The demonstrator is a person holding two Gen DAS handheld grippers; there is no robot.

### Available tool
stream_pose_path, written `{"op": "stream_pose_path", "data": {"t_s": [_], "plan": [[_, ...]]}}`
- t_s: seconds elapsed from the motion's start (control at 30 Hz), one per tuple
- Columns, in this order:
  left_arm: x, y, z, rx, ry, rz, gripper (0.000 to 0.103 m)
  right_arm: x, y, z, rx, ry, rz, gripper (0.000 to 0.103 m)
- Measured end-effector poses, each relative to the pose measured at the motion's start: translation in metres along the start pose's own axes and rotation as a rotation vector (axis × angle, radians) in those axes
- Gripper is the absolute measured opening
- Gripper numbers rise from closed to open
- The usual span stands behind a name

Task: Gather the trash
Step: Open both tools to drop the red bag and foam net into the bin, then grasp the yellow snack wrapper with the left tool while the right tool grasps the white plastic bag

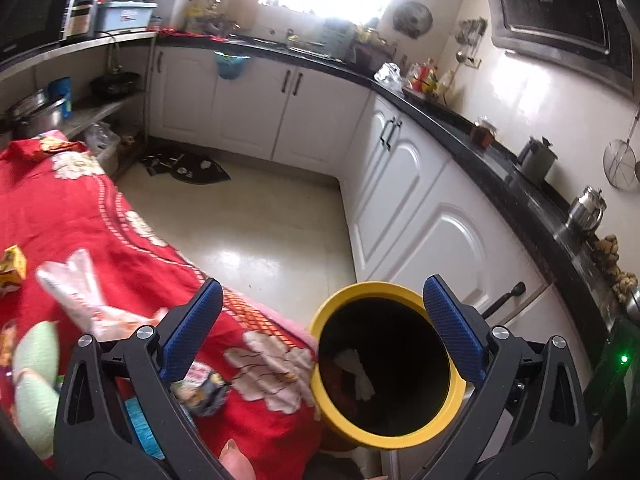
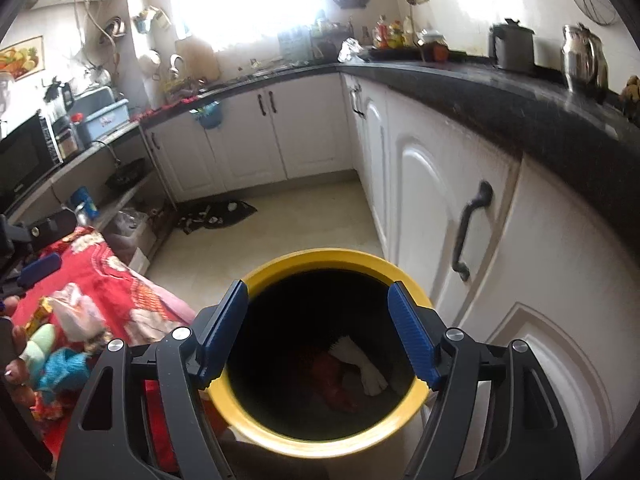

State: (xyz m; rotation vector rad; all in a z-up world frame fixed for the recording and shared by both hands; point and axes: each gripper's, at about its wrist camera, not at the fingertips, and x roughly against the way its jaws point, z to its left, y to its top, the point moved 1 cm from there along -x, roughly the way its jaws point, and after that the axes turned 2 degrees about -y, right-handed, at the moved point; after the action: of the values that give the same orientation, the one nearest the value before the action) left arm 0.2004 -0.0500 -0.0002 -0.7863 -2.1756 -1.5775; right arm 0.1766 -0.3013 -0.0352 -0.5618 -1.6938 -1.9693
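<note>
Kitchen, mid-cleanup: I hold both tongs over the yellow bin (image 2: 320, 356), which stands between the cloth-covered bench (image 1: 132, 236) and the white cabinets (image 2: 460, 216). My right tongs (image 2: 318, 334) hang spread above the bin's mouth with nothing between the pads; a white scrap (image 2: 362, 364) and red scraps (image 2: 336, 380) lie at the bottom. My left tongs (image 1: 322, 330) stand spread and empty too, straddling the bench edge and the bin's rim. A clear wrapper (image 1: 76, 292), a yellow packet (image 1: 12, 270) and a pale green piece (image 1: 34, 368) wait on the cloth. The risk, as I judge it: swinging back, a finger clips the rim and tips the bin, or the pads snag the loose cloth and drag the wrappers to the floor (image 1: 256, 216).
</note>
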Motion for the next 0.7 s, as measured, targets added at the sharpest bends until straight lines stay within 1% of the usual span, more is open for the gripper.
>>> {"op": "stream_pose_path", "data": {"t_s": [0.13,0.17,0.2,0.27,0.43,0.57,0.7], "plan": [[0.021,-0.001,0.015,0.031,0.011,-0.023,0.092,0.015,0.006,0.018,0.021,0.044,-0.021,0.071],[0.027,-0.001,0.019,0.039,0.013,-0.031,0.092,0.02,0.007,0.023,0.028,0.054,-0.03,0.078],[0.033,-0.002,0.024,0.045,0.018,-0.039,0.092,0.024,0.007,0.027,0.031,0.057,-0.039,0.081],[0.043,-0.002,0.031,0.054,0.028,-0.052,0.092,0.031,0.009,0.035,0.043,0.075,-0.053,0.081],[0.068,-0.002,0.052,0.083,0.052,-0.087,0.092,0.039,0.011,0.057,0.068,0.12,-0.055,0.081],[0.088,-0.003,0.07,0.098,0.089,-0.12,0.092,0.046,0.011,0.076,0.099,0.157,-0.06,0.081],[0.102,-0.007,0.087,0.115,0.121,-0.135,0.092,0.05,0.009,0.097,0.128,0.195,-0.055,0.082]]}}
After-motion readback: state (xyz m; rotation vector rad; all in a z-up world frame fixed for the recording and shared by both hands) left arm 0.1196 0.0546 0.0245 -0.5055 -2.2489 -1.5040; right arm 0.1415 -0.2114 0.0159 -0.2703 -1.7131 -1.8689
